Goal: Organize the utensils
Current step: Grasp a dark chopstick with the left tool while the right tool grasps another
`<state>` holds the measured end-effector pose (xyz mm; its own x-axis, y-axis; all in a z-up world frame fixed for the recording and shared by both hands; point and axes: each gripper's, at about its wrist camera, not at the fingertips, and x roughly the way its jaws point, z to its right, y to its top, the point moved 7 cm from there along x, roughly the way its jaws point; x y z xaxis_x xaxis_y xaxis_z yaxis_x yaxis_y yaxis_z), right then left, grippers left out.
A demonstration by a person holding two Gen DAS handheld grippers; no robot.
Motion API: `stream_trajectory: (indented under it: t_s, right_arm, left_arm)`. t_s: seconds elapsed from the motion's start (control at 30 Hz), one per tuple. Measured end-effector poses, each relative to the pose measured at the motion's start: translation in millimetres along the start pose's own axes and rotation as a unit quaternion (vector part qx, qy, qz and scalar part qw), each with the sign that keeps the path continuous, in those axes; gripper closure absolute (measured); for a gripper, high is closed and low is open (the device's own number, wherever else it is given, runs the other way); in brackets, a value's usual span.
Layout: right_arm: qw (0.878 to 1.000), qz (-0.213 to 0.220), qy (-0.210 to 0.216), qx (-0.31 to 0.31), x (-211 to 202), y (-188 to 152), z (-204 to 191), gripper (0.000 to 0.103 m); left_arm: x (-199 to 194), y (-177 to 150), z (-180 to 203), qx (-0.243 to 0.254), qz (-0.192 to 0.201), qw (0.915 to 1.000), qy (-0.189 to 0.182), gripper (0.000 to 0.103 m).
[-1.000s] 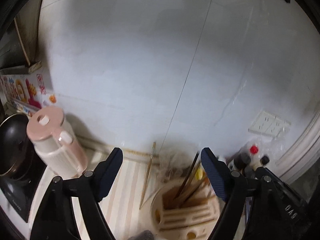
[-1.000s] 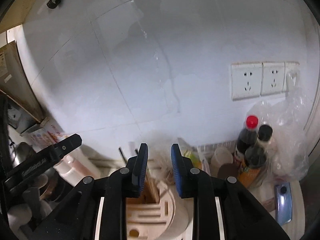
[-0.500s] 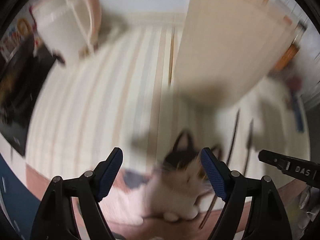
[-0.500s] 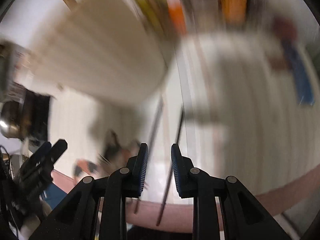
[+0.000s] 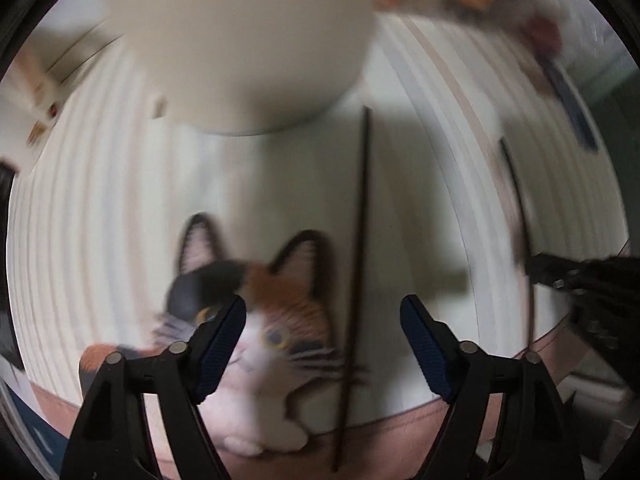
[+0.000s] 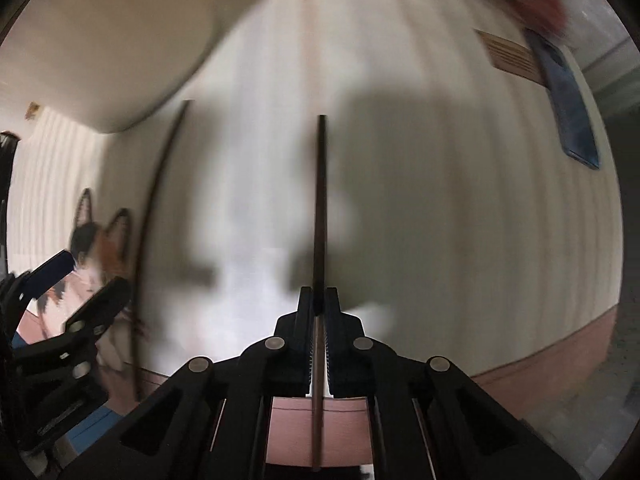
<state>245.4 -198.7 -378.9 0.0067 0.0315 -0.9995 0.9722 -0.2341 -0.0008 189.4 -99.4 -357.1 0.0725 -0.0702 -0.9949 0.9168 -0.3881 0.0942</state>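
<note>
Dark wood is what matters here: one chopstick [image 6: 321, 200] runs straight out between the right gripper [image 6: 319, 306], whose blue pads look pinched narrow around it near its lower part. Whether it is lifted off the striped mat [image 6: 460, 220] I cannot tell. Its mate, the second chopstick [image 5: 356, 276], lies just right of the printed cat [image 5: 256, 312], crossing the whiskers, its far tip near the base of the cream utensil holder [image 5: 256, 40]. The left gripper [image 5: 323, 344] hovers over that stick with its tongs wide, gripping nothing.

To do this step well, I'd judge the right side should keep the stick level and carry it up toward the holder, beyond the cat. The left should centre over its chopstick and close squarely on the shaft; a skewed pinch could roll so thin a stick away.
</note>
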Motion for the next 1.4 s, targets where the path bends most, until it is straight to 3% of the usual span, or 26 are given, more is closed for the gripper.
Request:
stream_trajectory:
  t_s: [0.1,0.17,0.23,0.33,0.43,0.5,0.77,0.97,1.1,1.4]
  right_arm:
    - [1.0,-0.003,-0.003,0.002,-1,1,12,0.098]
    - [1.0,-0.004,0.005,0.008,0,3,16,0.098]
    - [1.0,-0.002,-0.005,0.01,2,7,21,0.097]
    - [1.0,-0.003,0.0,-0.003,4,2,2,0.097]
    - [0.999,-0.018,0.03,-0.017,8,-2,-25,0.097]
    - [0.999,-0.022,0.04,-0.03,9,-4,-37,0.097]
    - [0.996,-0.036,0.019,-0.08,11,6,-52,0.097]
    - [0.995,-0.044,0.019,-0.084,14,4,-59,0.097]
    - [0.995,-0.048,0.018,-0.089,7,-2,-67,0.097]
    - [0.994,-0.057,0.019,-0.093,20,-6,-62,0.097]
  left_arm:
    - [-3,3,8,0.013,0.012,0.9998,0.006,0.058]
    - [-6,2,6,0.001,0.017,0.9998,0.008,0.089]
    - [-8,-4,-8,-0.037,0.014,0.9992,0.004,0.099]
    - [-11,-25,-39,-0.119,0.001,0.9928,-0.008,0.099]
    - [-16,-55,-62,-0.202,-0.01,0.9787,-0.032,0.099]
    - [-17,-68,-68,-0.227,-0.011,0.9728,-0.047,0.099]
    - [-19,-69,-47,-0.182,-0.014,0.9831,-0.009,0.097]
    - [-18,-68,-36,-0.168,-0.009,0.9857,0.006,0.095]
    - [-12,-41,-39,-0.169,-0.008,0.9856,0.007,0.095]
    - [-4,-20,-48,-0.15,-0.005,0.9885,0.019,0.095]
